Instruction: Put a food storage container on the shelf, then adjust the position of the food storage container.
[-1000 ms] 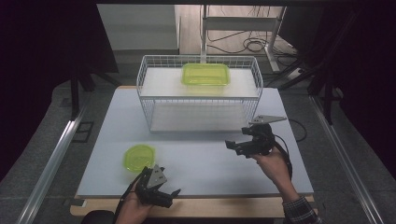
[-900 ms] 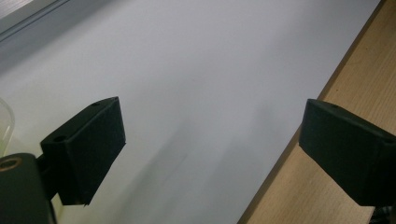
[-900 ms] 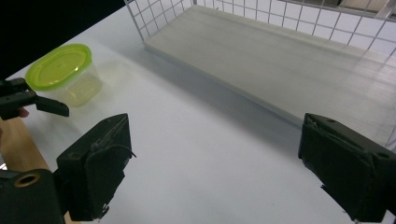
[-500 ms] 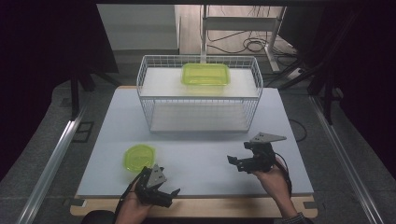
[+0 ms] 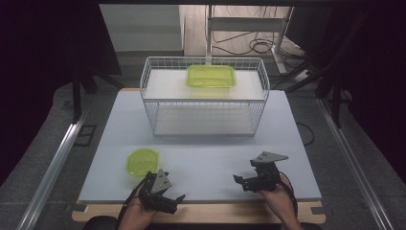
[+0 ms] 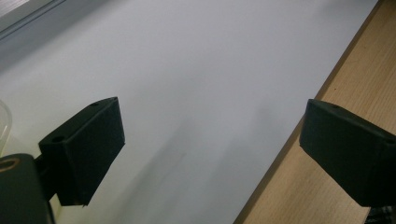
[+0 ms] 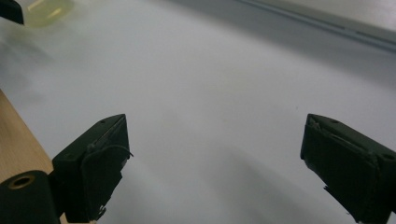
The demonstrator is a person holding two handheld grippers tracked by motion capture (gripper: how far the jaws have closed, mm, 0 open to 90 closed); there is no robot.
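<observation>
High view: white wire basket point(image 5: 203, 100) holds a green container point(image 5: 211, 75) on its top shelf. Nearer me than the basket, my right gripper point(image 5: 245, 180) has drawn back toward the table edge, likely resting; my left gripper point(image 5: 175, 199) waits beside the green lid point(image 5: 140, 162). Both jaws spread, empty. No writing readable.

Lab-like test space, dark curtains point(image 5: 43, 72), floor cables point(image 5: 253, 45), metal rails point(image 5: 52, 167)

Your high view looks forward and down over the whole white table point(image 5: 206, 158). Each gripper view skims that surface from very close, low between its own jaws, both sharing the table's wooden front edge point(image 6: 327, 140).
</observation>
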